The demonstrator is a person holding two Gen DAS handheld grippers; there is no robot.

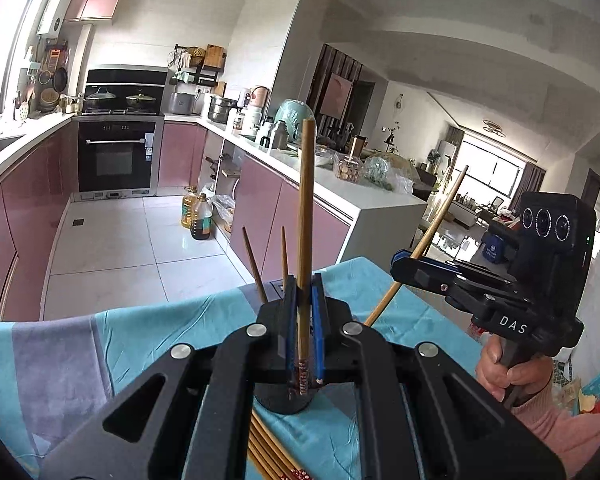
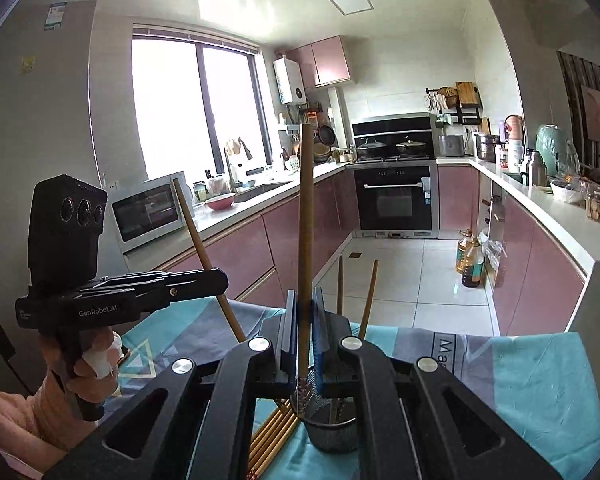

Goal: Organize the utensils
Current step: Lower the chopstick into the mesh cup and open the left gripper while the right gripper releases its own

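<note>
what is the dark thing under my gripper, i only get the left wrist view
Observer: A dark mesh cup; the right wrist view shows its open rim.
Operator: anything in it
Observer: Two chopsticks stand in it, tips up and leaning a little.
Operator: how is the right gripper holding its stick
Observer: The right gripper is shut on a chopstick standing nearly upright between its pads.

Tongs: left tongs [image 1: 305, 300] and right tongs [image 2: 305, 312] were black, blue-padded, silver-screwed.
Markings: "DAS", "GenRobot.AI".
Sleeves: pink.
</note>
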